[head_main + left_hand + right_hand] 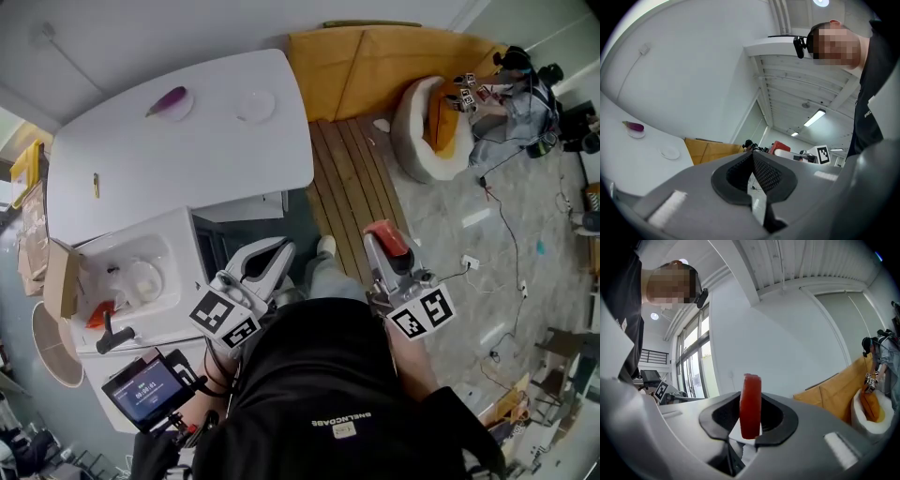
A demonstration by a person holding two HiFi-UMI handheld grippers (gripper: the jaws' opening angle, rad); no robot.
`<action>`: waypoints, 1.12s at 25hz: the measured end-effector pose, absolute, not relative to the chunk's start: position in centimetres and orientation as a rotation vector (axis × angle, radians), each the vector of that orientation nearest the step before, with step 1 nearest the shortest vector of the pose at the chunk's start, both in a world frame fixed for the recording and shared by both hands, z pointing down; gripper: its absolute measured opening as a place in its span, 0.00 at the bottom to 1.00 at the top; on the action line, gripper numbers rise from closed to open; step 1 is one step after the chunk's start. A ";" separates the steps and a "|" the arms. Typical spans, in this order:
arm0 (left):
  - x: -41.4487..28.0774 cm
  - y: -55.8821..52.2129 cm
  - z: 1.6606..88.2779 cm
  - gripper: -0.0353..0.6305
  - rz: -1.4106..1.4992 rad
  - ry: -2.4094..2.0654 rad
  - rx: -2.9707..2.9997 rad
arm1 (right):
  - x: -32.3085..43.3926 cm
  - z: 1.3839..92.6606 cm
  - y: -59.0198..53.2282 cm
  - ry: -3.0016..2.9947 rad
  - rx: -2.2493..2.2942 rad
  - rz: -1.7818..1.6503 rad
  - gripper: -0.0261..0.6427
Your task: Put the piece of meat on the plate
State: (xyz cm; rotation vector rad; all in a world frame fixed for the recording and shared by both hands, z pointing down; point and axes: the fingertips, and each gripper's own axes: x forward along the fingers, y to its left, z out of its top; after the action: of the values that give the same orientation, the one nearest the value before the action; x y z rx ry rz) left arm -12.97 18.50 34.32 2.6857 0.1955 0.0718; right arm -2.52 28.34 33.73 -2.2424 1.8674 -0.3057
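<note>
A flat red piece of meat (pixel 750 405) stands on edge between the pads of my right gripper (pixel 749 398), which is shut on it. From the head view, that gripper (pixel 379 231) points away from me over the wooden floor strip, the meat (pixel 391 240) showing at its tip. My left gripper (pixel 280 252) is beside it, near the corner of the white table (pixel 141 169). Its jaws (pixel 752 157) are shut with nothing in them. An empty clear plate (pixel 254 105) lies on the far part of the table, also seen in the left gripper view (pixel 670 153).
A purple eggplant (pixel 169 98) lies on a second plate left of the empty one. A white sink unit (pixel 173 253) with small items stands at my left, a cardboard box (pixel 61 279) beside it. A beanbag (pixel 424 129), a seated person (pixel 511 98) and floor cables (pixel 502 234) are to the right.
</note>
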 end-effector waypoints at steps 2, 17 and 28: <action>-12.9 18.0 34.5 0.08 0.073 0.190 2.683 | -2.3 33.9 27.9 1.872 -2.241 -0.308 0.18; -8.7 11.6 35.9 0.08 0.080 -0.010 2.668 | 5.3 36.5 21.8 1.922 -2.150 -0.428 0.18; -2.8 6.9 36.3 0.08 0.092 -0.149 2.653 | 12.2 37.2 15.8 1.987 -1.982 -0.552 0.18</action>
State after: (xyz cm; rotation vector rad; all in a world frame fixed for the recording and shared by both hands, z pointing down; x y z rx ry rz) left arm -2.78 6.95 36.34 2.6531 -0.1494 0.0918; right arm 12.21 15.76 37.23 -1.9820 1.9867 -0.5520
